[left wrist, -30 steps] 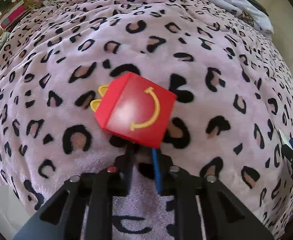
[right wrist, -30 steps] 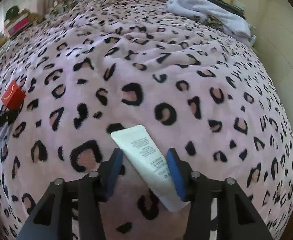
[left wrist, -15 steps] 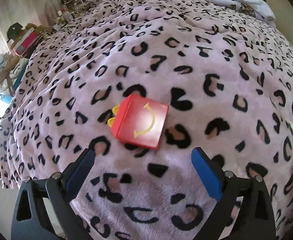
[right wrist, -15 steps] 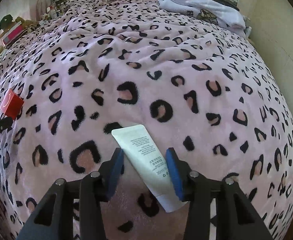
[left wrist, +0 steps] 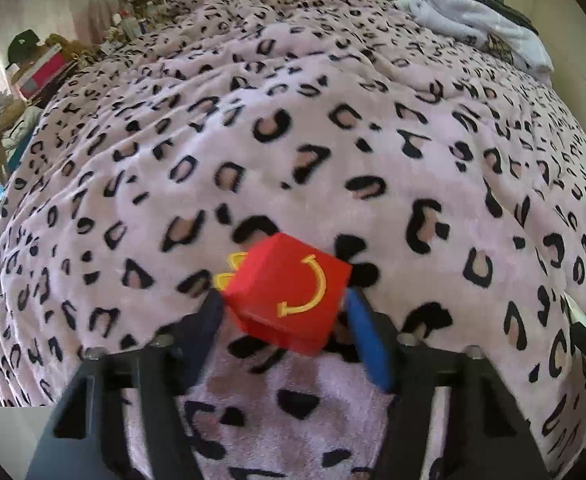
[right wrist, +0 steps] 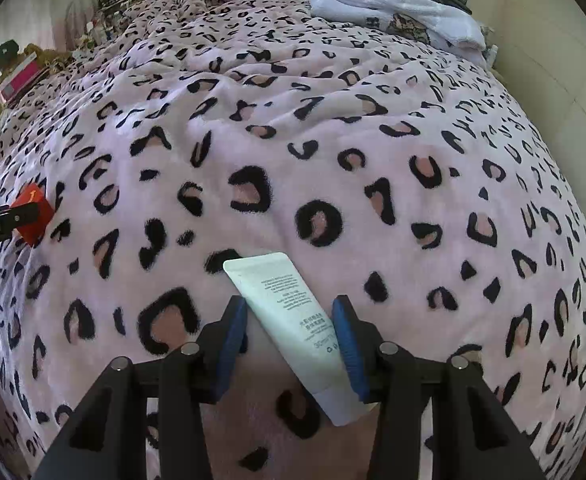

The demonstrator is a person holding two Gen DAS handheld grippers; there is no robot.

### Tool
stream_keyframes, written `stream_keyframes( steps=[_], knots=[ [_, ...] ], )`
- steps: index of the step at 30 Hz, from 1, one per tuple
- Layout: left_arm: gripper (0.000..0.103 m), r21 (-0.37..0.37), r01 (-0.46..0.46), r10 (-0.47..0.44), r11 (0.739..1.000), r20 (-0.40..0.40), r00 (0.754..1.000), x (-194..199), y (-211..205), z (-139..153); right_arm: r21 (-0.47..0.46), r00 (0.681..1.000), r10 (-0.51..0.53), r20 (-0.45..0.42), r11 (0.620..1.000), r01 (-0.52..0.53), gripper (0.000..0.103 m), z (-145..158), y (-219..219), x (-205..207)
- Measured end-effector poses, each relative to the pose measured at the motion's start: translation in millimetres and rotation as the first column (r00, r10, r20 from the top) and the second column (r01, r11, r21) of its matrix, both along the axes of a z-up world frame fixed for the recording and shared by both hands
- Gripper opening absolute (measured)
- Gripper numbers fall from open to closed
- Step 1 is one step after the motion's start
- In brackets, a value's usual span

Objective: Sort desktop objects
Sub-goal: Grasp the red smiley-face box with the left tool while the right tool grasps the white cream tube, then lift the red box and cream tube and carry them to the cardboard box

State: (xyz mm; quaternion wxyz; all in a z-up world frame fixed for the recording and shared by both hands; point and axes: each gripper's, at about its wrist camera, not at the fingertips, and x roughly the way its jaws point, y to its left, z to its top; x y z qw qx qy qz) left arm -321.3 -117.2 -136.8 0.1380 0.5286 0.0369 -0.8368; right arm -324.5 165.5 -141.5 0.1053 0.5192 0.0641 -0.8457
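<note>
Left claw [left wrist: 283, 310]: fingers bracket the red box [left wrist: 289, 292], contact unclear. Right claw [right wrist: 289, 324]: spread astride the white tube [right wrist: 289, 316], right pad touching; tube's long axis runs obliquely forward-left. Both lie on the bed [right wrist: 333, 128].

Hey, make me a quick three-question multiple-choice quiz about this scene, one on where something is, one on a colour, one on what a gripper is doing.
1. Where does the white tube lie?
A. between the right gripper's jaws
B. on the folded clothes
C. on the floor

2. What colour is the box at the left gripper?
A. green
B. red with yellow curve
C. black

3. How does the left gripper stand?
A. far above the blanket
B. shut with nothing in it
C. jaws on either side of the box

Answers: 1 A, tube runs between the blue pads. 2 B, red faces show clearly. 3 C, one pad at each side.
</note>
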Motion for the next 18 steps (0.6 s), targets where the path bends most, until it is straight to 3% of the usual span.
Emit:
stream_keyframes(
  steps=[11, 16, 17, 18],
  knots=[
    [0.054, 0.026, 0.013, -0.012, 1.0, -0.025, 1.0, 17.2, -3.6, 7.8, -0.018, 0.999, -0.034, -0.03, 0.999, 0.033, 0.045, 5.6, -2.1, 9.2],
    [0.046, 0.046, 0.013, -0.011, 0.999, -0.035, 0.999, 27.5, -5.3, 12.9, -0.074, 0.998, -0.057, -0.038, 0.996, 0.054, 0.037, 12.1, -2.8, 21.3],
    [0.043, 0.05, 0.013, -0.011, 0.999, -0.037, 0.999, 29.6, -5.7, 13.9, -0.084, 0.997, -0.059, -0.042, 0.995, 0.055, 0.037, 13.7, -3.7, 24.4],
    [0.006, 0.054, 0.013, -0.011, 0.998, -0.039, 0.999, 31.6, -6.0, 14.9, -0.093, 0.997, -0.061, -0.043, 0.994, 0.057, 0.037, 14.7, -4.5, 27.2]
  ],
)
